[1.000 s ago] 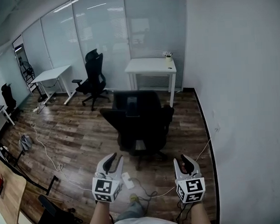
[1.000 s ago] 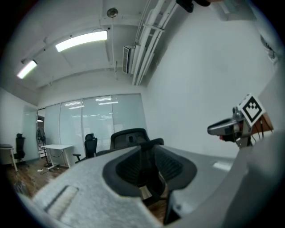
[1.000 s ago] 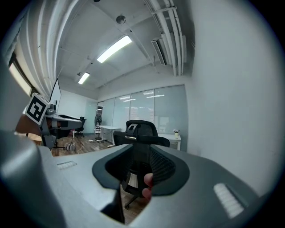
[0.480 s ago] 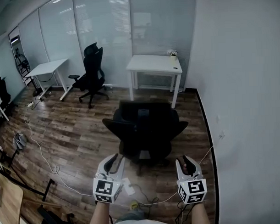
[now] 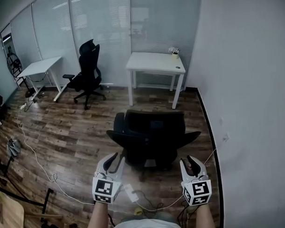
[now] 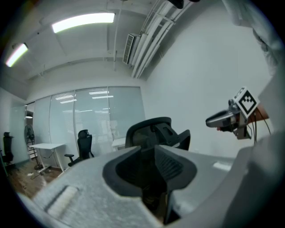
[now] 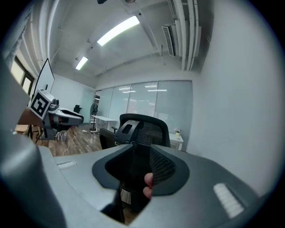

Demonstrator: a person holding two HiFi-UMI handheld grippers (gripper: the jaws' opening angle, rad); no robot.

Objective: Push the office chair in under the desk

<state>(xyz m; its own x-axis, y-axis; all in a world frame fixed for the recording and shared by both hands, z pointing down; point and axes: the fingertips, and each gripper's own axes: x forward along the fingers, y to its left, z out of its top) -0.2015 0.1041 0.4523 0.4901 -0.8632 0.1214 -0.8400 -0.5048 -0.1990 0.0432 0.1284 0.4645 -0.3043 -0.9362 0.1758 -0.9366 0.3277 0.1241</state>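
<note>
Okay, the office chair point(image 5: 151, 134) stands on your side of the white tabletop point(image 5: 152, 63), not under it. Your left gripper point(image 5: 112, 160) and right gripper point(image 5: 191, 162) hover farther from it, jaws slightly parted, empty.

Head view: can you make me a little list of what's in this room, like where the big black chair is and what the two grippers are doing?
Chair: black office chair, its back toward the person
Desk: white desk by the far wall, with a small plant on it
Chair and desk: apart; the chair is not yet under the desk
Left gripper: open, empty, not touching the chair
Right gripper: open, empty, not touching the chair
Floor: wood boards
</note>
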